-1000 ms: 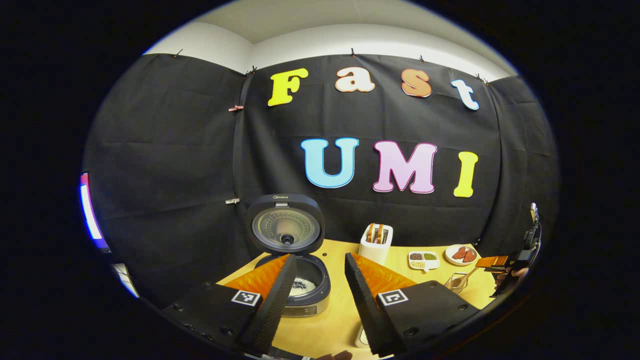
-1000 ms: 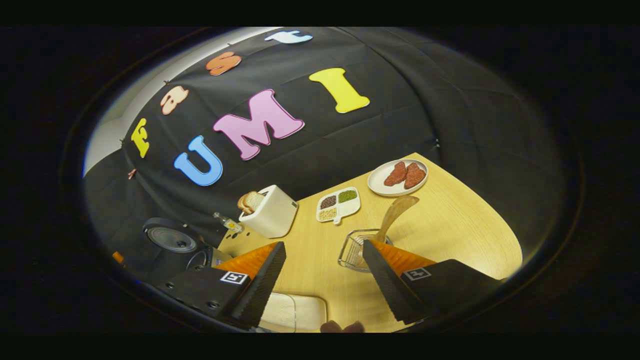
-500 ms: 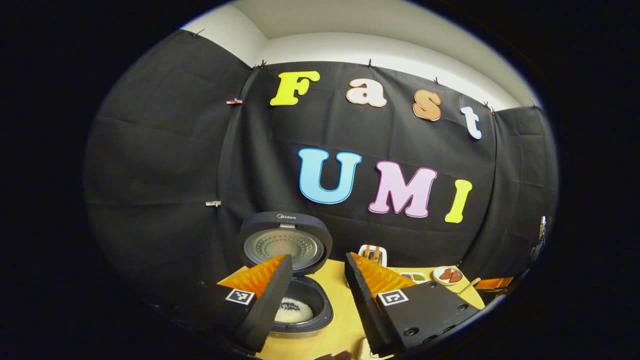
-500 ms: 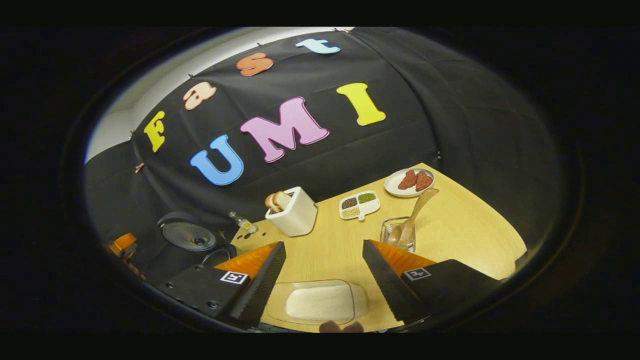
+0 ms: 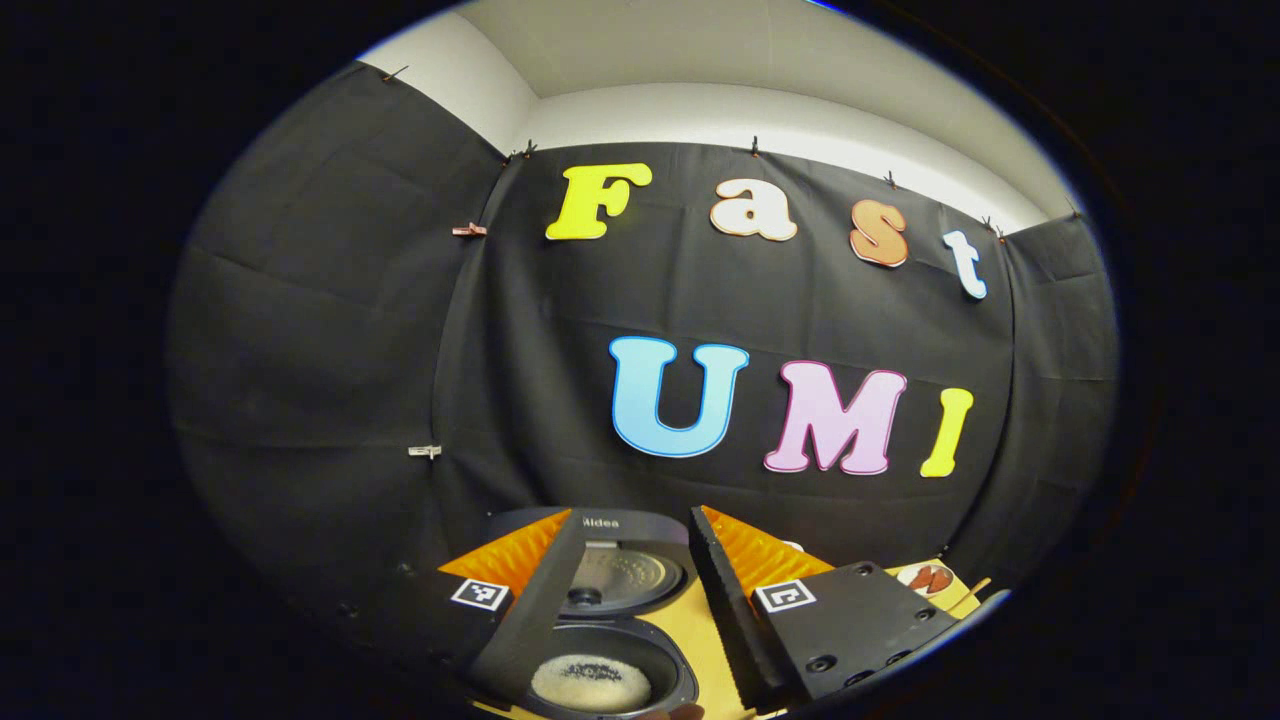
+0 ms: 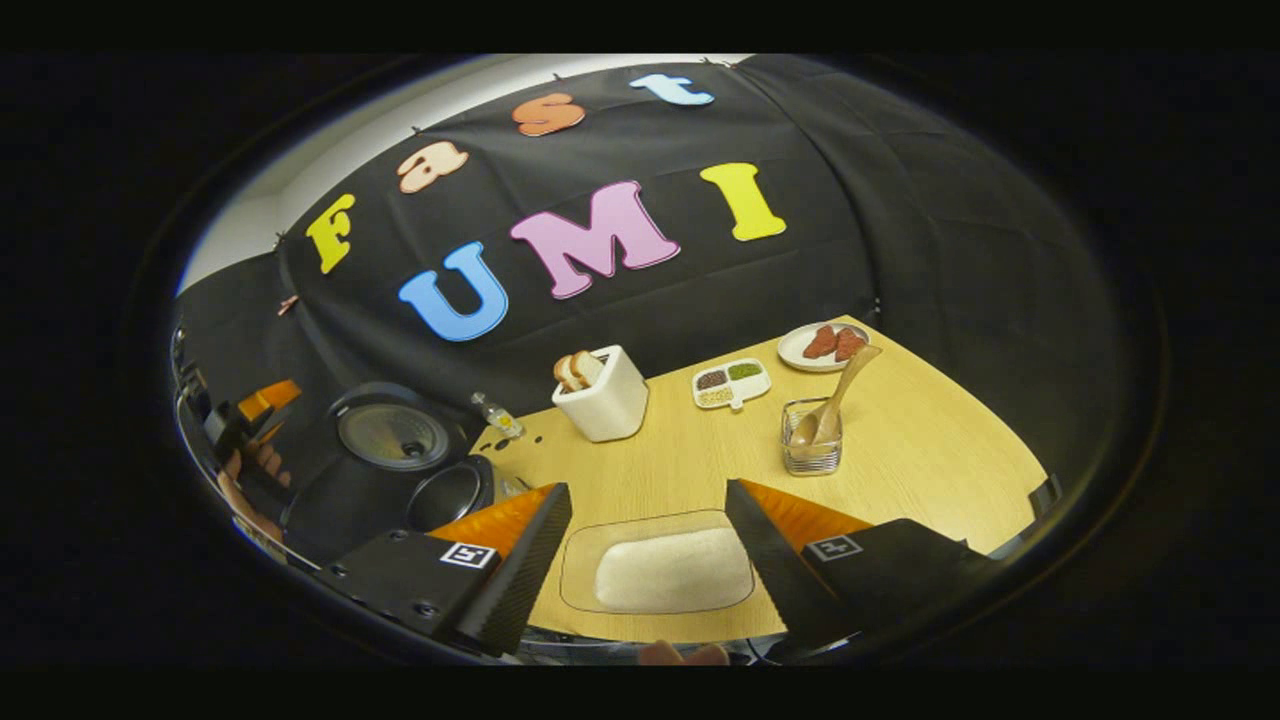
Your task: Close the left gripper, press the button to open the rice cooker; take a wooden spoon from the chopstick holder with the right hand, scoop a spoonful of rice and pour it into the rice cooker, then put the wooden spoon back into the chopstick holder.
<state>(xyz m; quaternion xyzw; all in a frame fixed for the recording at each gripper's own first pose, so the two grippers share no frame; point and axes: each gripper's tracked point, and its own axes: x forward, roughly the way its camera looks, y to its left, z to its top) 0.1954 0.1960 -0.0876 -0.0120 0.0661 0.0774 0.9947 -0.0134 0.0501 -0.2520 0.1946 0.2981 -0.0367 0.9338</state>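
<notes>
In the left gripper view, the rice cooker [image 5: 600, 640] is seen at 6 o'clock with its lid [image 5: 620, 575] raised and white rice lying in the inner pot. The left gripper [image 5: 628, 600] is held above it with its jaws apart and nothing between them.

In the right gripper view, the right gripper [image 6: 648, 560] is likewise spread and empty. The wooden spoon [image 6: 835, 395] is standing tilted in the chopstick holder [image 6: 812, 440] at 2 o'clock, bowl down, handle leaning toward the plate of red slices [image 6: 820, 345]. The clear tray of rice [image 6: 665, 572] is lying between the fingers at 6 o'clock. The toaster [image 6: 605, 400] and a divided dish [image 6: 732, 382] are placed near 12 o'clock; the open cooker is found at 9 o'clock.

The task is judged to be complete, or nearly so, since the spoon is back in the holder and rice is in the pot.

Hazards from this state:
- The holder appears light; it could be tipped if the leaning handle is brushed by a passing finger.
- The raised lid could be struck if the left gripper is lowered without being moved clear.
- The tray could be pushed across the table [image 6: 930, 450] by a low sweep of the right gripper.
</notes>
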